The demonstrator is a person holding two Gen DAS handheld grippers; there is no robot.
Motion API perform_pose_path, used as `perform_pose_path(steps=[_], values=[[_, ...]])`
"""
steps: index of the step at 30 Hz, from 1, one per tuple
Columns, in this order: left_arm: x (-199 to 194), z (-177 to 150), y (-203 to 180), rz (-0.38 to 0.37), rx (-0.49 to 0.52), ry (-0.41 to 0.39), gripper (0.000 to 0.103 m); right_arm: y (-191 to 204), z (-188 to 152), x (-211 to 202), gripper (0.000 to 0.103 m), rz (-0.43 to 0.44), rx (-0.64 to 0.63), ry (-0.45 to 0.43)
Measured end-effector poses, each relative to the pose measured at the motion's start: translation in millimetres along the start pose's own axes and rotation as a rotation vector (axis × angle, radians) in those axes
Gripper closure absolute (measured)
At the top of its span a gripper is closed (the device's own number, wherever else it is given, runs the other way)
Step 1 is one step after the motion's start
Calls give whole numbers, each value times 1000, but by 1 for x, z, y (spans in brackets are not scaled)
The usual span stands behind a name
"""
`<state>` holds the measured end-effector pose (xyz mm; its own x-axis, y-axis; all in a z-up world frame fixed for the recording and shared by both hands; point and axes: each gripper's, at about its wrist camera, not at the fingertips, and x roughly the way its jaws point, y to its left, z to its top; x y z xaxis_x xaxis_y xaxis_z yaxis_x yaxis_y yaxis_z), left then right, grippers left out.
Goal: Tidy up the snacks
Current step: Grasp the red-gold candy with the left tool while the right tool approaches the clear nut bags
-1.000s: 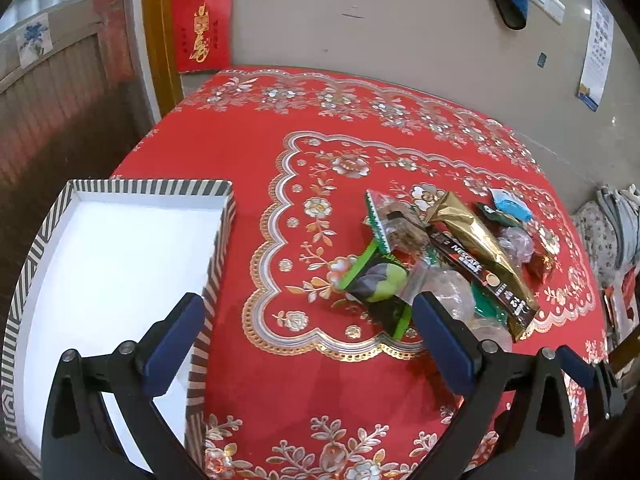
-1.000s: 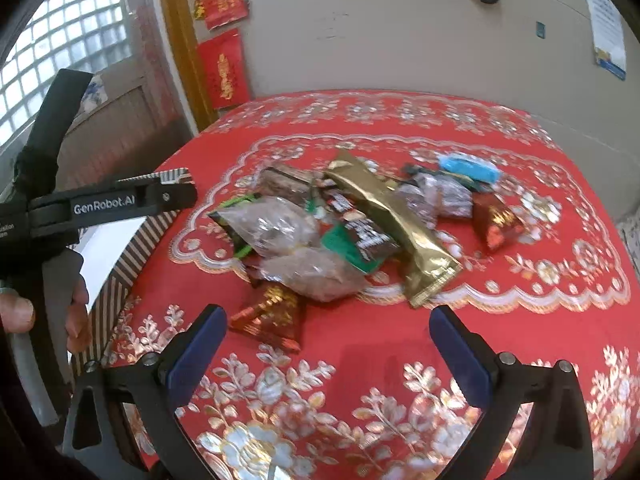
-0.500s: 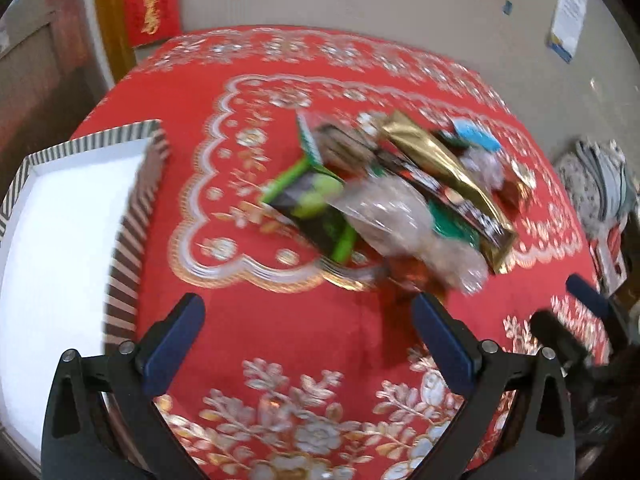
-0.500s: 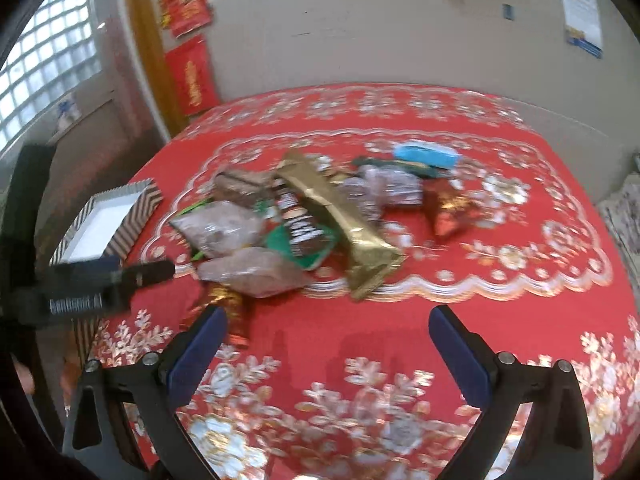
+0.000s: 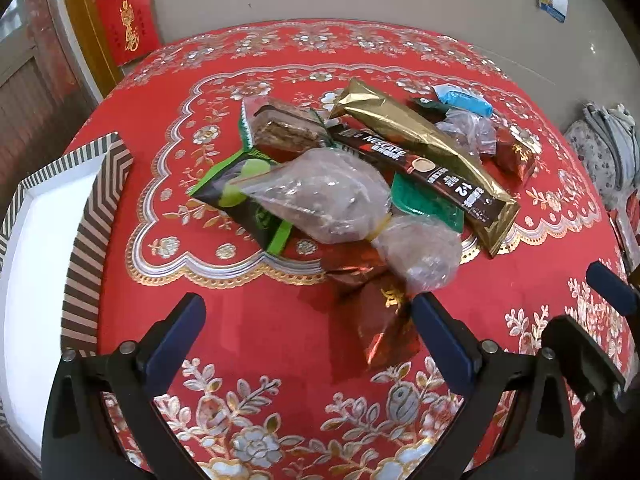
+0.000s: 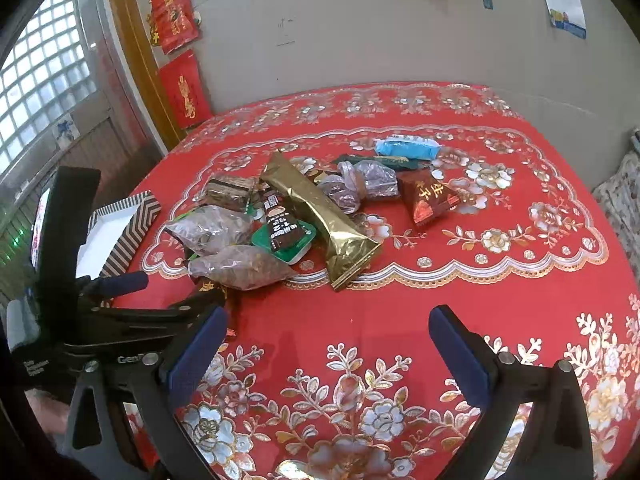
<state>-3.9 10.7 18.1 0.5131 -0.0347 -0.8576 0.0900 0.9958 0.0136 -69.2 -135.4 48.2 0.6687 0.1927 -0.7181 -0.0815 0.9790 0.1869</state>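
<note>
- A heap of wrapped snacks is lying at the middle of a round table under a glossy red tablecloth [image 5: 280, 320] printed with gold and silver flowers.
- A long, creased gold foil packet [image 5: 420, 148] is slanting across the heap, with a dark Nescafé coffee stick [image 5: 416, 168] lying just beside it.
- Two knotted clear plastic bags [image 5: 320, 200] of brown contents are sitting at the near side of the heap, over a green-and-black pouch [image 5: 240, 196].
- A crinkled red foil candy [image 5: 384, 328] is lying nearest the left gripper [image 5: 308, 332], touching its right blue finger pad.
- A pale blue wrapper [image 6: 406, 148] and a red triangular packet [image 6: 426, 198] are resting at the far side.
- A striped cardboard box [image 5: 96, 216] with a plain white inside is standing well left of the heap.
- The left gripper is hovering wide apart, gripping nothing.
- The right gripper [image 6: 328, 344] is likewise spread wide over bare cloth, holding nothing.
</note>
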Motion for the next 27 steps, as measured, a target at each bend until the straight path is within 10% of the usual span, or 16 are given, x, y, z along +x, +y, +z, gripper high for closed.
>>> perform_pose_path(steps=[12,16,27], values=[[-1,0,2,-114,-7,17,36,0,0,1,1,-1,0,2],[1,0,10,-201,-42,36,63,1,-1,3,1,3,1,7],[-11,-12,34,-134,-9,1,65,22,11,9,1,78,-47,-10]])
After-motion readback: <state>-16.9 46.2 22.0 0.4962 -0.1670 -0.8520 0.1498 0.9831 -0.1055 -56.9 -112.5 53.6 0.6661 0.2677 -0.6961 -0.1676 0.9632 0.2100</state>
